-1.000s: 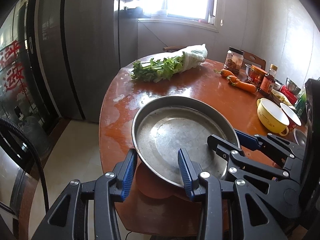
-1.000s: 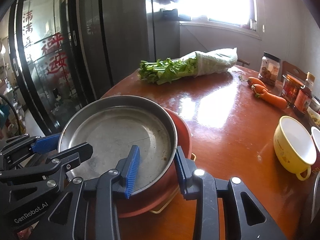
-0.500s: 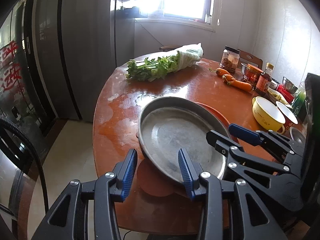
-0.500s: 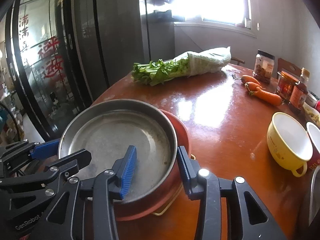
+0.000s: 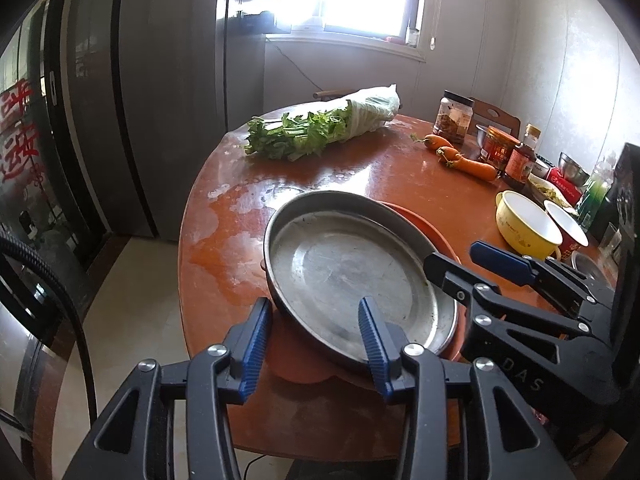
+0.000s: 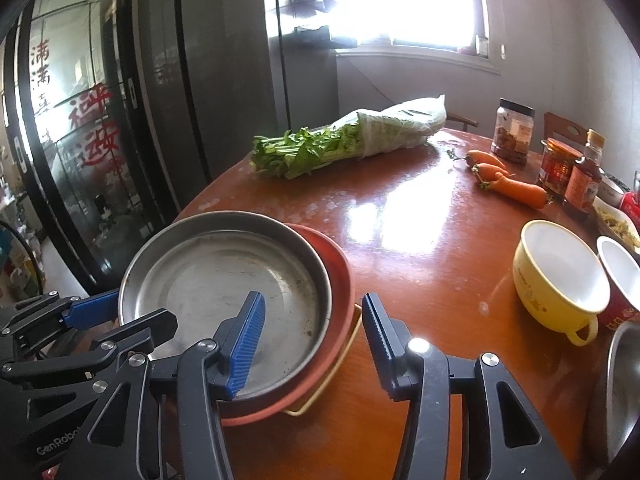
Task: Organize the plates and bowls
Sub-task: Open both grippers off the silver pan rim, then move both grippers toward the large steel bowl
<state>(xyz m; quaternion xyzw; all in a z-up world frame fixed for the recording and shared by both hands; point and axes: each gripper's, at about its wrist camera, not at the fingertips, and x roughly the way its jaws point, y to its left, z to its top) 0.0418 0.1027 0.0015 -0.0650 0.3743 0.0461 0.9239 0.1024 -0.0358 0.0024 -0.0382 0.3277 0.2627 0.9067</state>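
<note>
On the near edge of a round reddish-brown counter [image 5: 400,184], a shallow metal pan [image 5: 348,276] sits nested on top of an orange-red plate [image 6: 340,276], whose rim shows as a crescent along the pan's right side. A thin yellow wire frame [image 6: 320,396] pokes out from under the plate at the front. The left tool [image 5: 316,336] straddles the pan's near-left rim, one blue pad outside it and one over the pan's floor; its jaws are opening and the pads do not press the metal. The right tool [image 6: 312,340] straddles the stacked rims on the opposite side, its left pad above the pan's floor and its right pad clear of the plate; its jaws are likewise opening, with no grip on either dish. Each tool is visible from the other's camera, flanking the pan. To the right stands a yellow bowl [image 6: 560,280] with a handle and white inside, touching or just beside a red-and-white cup [image 6: 620,280]. Further back lie carrots [image 6: 508,180], jars and a sauce bottle [image 6: 584,180], and a bunch of leafy greens [image 6: 340,144] half wrapped in a plastic bag. Dark glass doors [image 6: 80,140] with red lettering line the left, under a bright window [image 6: 400,0]
</note>
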